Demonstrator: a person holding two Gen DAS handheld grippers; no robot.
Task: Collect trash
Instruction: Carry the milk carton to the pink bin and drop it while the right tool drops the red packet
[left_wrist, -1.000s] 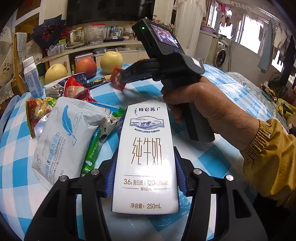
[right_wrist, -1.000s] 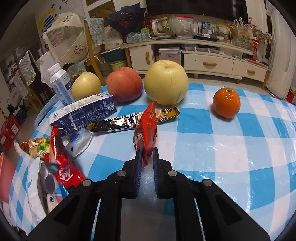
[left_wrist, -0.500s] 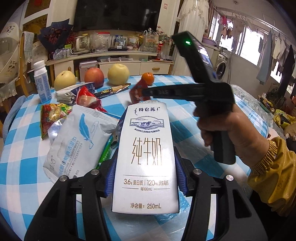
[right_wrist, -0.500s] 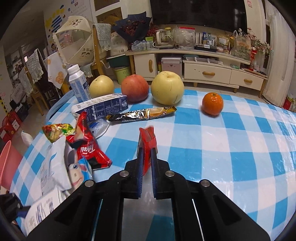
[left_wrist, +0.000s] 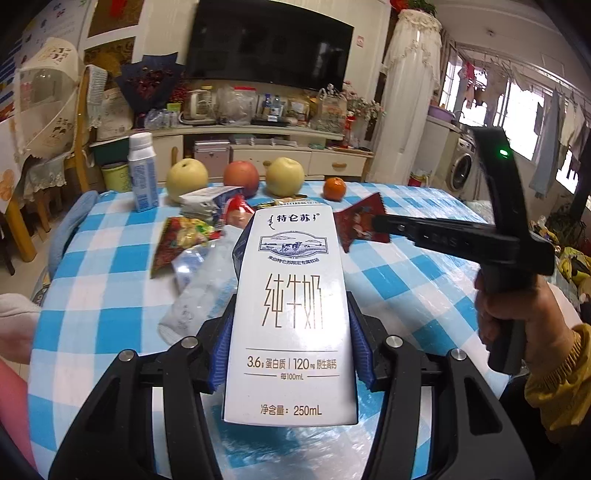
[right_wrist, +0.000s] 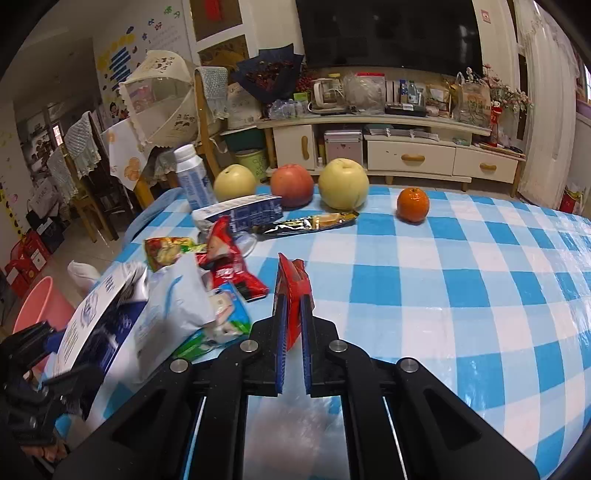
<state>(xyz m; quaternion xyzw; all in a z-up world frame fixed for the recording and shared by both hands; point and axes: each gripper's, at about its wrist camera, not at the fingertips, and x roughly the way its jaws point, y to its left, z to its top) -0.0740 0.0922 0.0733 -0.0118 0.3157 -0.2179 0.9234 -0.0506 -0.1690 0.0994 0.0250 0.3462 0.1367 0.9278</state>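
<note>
The left gripper (left_wrist: 291, 350) has its two blue pads pressed on the sides of a tall white milk carton (left_wrist: 291, 314). The carton is a smooth, shiny box with flat faces and gold writing, and it is lifted above the table (left_wrist: 92, 295).

The right gripper (right_wrist: 293, 325) has its jaws squeezed together on a small red wrapper (right_wrist: 291, 291). The wrapper is thin, crinkly and shiny, with a zigzag edge, and it stands up between the flat blue pads. In the left wrist view the same red wrapper (left_wrist: 360, 225) sticks out of the long black fingers, up in the air to the right of the carton. A hand (left_wrist: 524, 317) in a yellow sleeve (left_wrist: 557, 380) holds the black handle.

The table is round and has a blue and white checked cloth under a clear, glossy plastic sheet. More trash lies in a pile on its left side: a soft, puffy white bag (right_wrist: 173, 302), a crumpled red packet (right_wrist: 229, 266), a colourful snack bag (right_wrist: 166, 251), a flat blue and white carton (right_wrist: 243, 214) and a long, shiny gold and black wrapper (right_wrist: 306, 223).

At the far edge sit round fruits in a row: a yellow pear (right_wrist: 234, 182), a red apple (right_wrist: 291, 184), another yellow pear (right_wrist: 343, 182) and a small orange (right_wrist: 413, 205). A white bottle (right_wrist: 192, 177) stands at the far left. A pink bucket (right_wrist: 40, 310) is down beside the table on the left.
</note>
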